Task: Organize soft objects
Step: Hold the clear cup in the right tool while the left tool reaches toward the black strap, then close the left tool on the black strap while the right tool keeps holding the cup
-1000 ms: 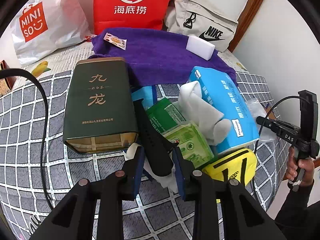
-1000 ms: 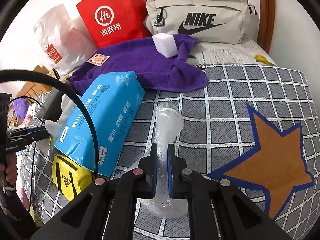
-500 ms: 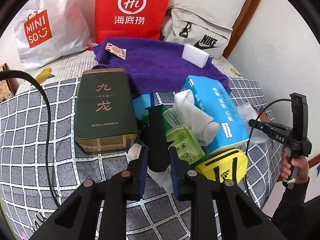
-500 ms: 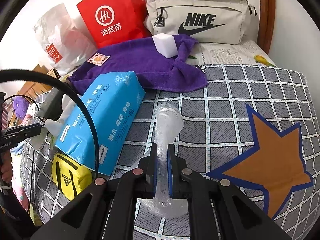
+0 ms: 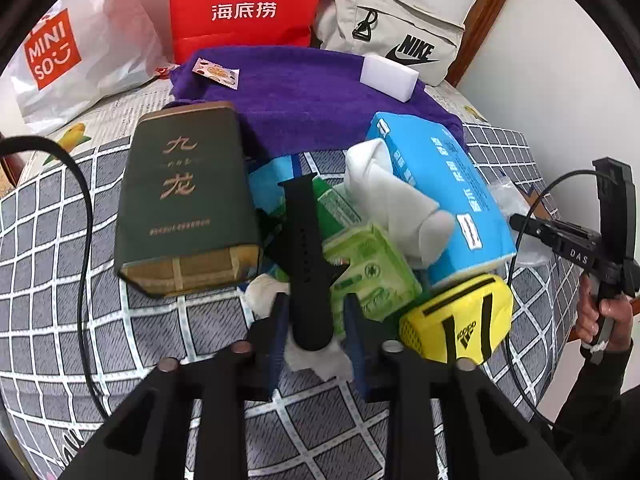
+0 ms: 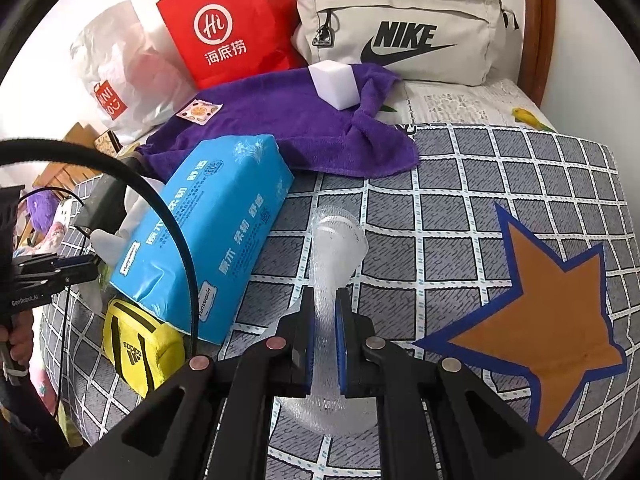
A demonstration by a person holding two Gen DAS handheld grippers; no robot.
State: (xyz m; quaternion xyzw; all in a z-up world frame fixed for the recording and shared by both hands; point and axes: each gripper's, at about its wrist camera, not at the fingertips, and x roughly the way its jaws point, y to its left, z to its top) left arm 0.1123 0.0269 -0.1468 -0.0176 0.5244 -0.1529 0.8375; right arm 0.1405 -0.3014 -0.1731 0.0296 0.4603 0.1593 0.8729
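Between your left tongs (image 5: 316, 328), jaws just widening with gaps either side: black strap (image 5: 306, 256), resting on white tissue (image 5: 320, 360). Your right tongs (image 6: 324, 328) clench a bubble-wrap roll (image 6: 334, 248) over the checked bed cover (image 6: 460, 220). Beyond: yellow pouch (image 5: 460, 316), green wipes pack (image 5: 372, 276), blue tissue pack (image 6: 216, 232), purple towel (image 6: 288, 124).

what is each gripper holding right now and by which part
The right gripper is shut on the bubble wrap, pinching its narrowed middle. The left gripper has been opening; the black watch strap end lies between its jaws, unclamped.
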